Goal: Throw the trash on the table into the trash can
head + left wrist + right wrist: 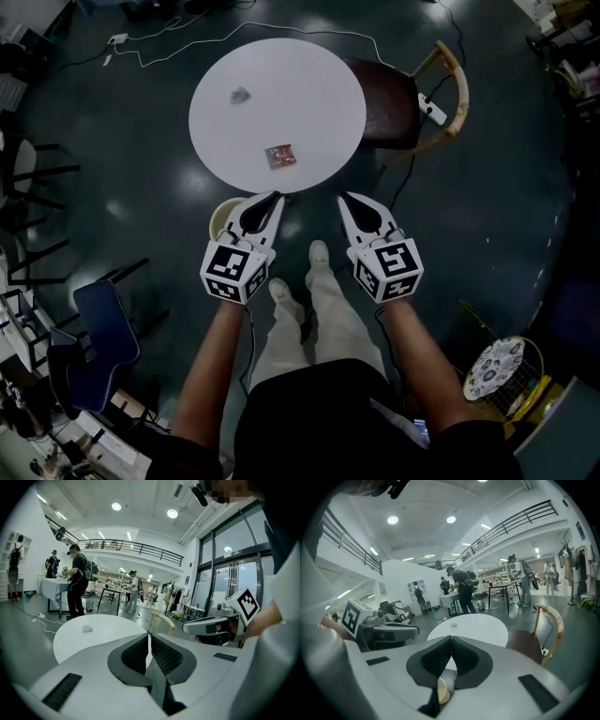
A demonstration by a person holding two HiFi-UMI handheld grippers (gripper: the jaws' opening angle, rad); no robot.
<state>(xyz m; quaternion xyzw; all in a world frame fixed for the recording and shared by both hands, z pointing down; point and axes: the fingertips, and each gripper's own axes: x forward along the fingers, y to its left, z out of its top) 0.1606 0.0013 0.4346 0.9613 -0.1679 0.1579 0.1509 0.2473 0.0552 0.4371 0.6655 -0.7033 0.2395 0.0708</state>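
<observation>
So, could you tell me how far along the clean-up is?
Nothing done yet: the crumpled pale wad and the reddish flat wrapper lie on the round white table. Nothing in hand: left gripper and right gripper are shut, empty. Left: both pieces go into the cream round trash can beside the table.

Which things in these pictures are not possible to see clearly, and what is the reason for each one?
- Trash can: head view, the left gripper covers most of it; its contents are unseen.
- Wrapper: head view, too small to read its print.
- Crumpled scrap: every view, too small to tell the material.
- Chair: head view, the table hides part of the seat.
</observation>
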